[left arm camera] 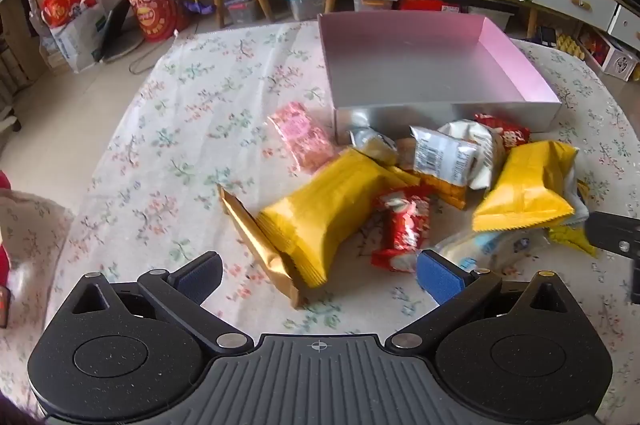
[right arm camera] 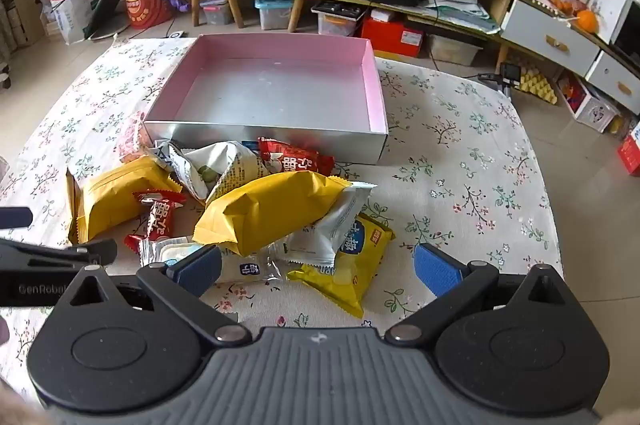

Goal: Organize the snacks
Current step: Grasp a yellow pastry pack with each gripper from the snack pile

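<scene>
Left wrist: yellow packet (left arm camera: 320, 213) between spread left tool (left arm camera: 320, 275) fingers.

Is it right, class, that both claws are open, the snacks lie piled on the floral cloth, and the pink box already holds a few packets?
One error: the box holds nothing, as the right wrist view shows. Both claws are open, and the snacks lie piled on the cloth.

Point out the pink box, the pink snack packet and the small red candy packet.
pink box (right arm camera: 276, 93), right wrist view, on its bare floor.
pink snack packet (left arm camera: 302, 135), left wrist view, on the wrapper's middle.
small red candy packet (right arm camera: 160, 215), right wrist view, on its printed front.
</scene>
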`<state>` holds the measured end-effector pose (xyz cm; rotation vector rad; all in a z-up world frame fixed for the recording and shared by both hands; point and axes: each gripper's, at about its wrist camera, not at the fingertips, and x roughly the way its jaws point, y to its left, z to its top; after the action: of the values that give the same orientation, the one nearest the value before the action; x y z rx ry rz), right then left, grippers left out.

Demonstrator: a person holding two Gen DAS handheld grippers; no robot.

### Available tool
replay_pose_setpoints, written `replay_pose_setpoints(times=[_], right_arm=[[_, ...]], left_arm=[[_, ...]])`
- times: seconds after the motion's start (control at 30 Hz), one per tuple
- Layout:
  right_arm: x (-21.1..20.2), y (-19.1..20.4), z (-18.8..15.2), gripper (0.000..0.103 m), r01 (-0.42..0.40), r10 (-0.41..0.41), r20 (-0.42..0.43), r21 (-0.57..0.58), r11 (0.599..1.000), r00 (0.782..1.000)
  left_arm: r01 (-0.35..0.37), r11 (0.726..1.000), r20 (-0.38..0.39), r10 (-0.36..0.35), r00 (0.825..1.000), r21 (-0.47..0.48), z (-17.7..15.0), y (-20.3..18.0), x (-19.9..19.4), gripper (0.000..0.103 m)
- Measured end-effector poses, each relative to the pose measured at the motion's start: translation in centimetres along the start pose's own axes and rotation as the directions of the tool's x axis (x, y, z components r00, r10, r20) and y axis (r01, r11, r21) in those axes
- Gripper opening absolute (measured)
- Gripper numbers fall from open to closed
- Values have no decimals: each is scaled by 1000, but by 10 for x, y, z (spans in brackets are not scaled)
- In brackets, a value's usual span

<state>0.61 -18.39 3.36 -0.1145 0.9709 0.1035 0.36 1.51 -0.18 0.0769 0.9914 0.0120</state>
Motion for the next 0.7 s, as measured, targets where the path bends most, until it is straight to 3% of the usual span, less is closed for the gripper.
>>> replay_pose_setpoints(times=[0.2,0.47,0.67,0.7], right_arm=[[1,-15,5,103,-66,66,-28,6,998,997],[14,-28,11,103,-188,196,-54,125,974,979],[27,-36,16,97,-260,281,-66,229,938,957],[31,-38,17,96,-269,295,-72,251,930,953]], left_arm=[[35,998,41,-37,998,44,5,16,3,103],[181,979,27,-184,983,93,19,36,24,100],[269,955,21,-273,962,124,24,40,40,85],[278,952,20,-283,959,129,24,41,43,79]])
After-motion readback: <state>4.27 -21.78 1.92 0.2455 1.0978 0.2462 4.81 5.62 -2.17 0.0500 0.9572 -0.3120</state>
